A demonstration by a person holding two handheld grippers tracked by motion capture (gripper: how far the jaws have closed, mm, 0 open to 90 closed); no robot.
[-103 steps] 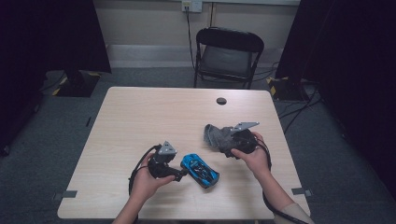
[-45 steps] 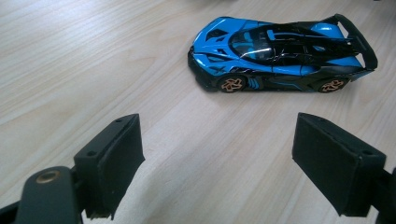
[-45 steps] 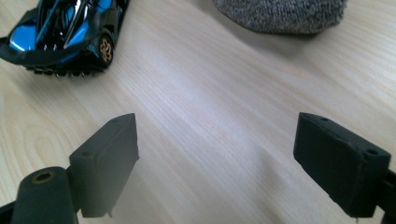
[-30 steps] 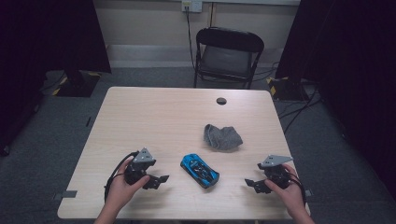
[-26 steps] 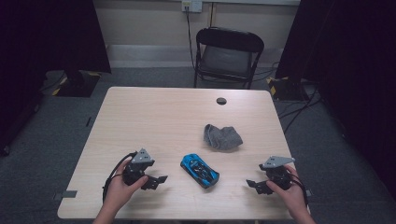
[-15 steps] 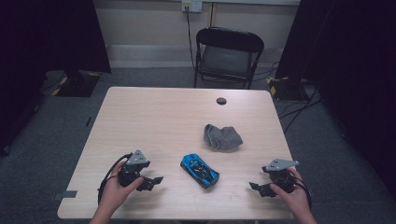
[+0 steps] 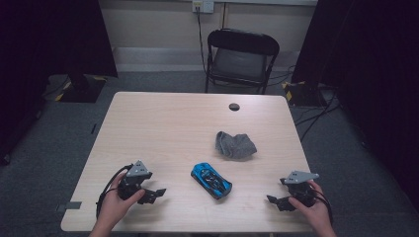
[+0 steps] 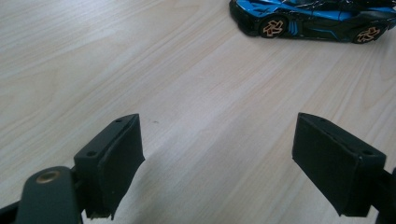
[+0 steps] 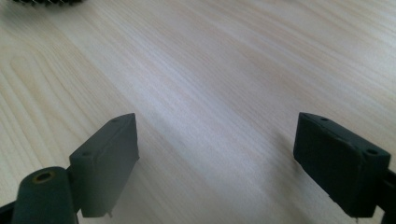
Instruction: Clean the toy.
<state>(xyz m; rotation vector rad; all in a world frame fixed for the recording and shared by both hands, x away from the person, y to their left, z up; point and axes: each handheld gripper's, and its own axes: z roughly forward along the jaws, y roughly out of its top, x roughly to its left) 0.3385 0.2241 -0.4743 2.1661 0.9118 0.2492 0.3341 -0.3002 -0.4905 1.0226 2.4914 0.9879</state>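
Blue toy car [image 7: 211, 179] is seen near the table's [image 7: 163, 123] front centre, one only, resting on its wheels between the two grippers, touched by neither. Left gripper [image 7: 157, 194] is held at about 8 o'clock from the car, jaws spread wide with nothing between them; in the left gripper view the car [image 8: 312, 19] is seen at 1 o'clock, well ahead of the pads. Right gripper [image 7: 274, 202] is held at about 4 o'clock from the car, jaws likewise wide apart and empty over bare wood.

Judged step: both hands parked at the near edge, car and cloth left alone. If the car is to be picked up, it is best straddled across its narrow body, jaws kept low and level, closed gently so it is not rolled away.

Counts: one toy car, one crumpled grey cloth [image 7: 235, 144] at 1 o'clock from the car, one dark round cable hole [image 7: 234, 106] farther back, one folding chair [image 7: 240, 57] behind the table, two grippers.
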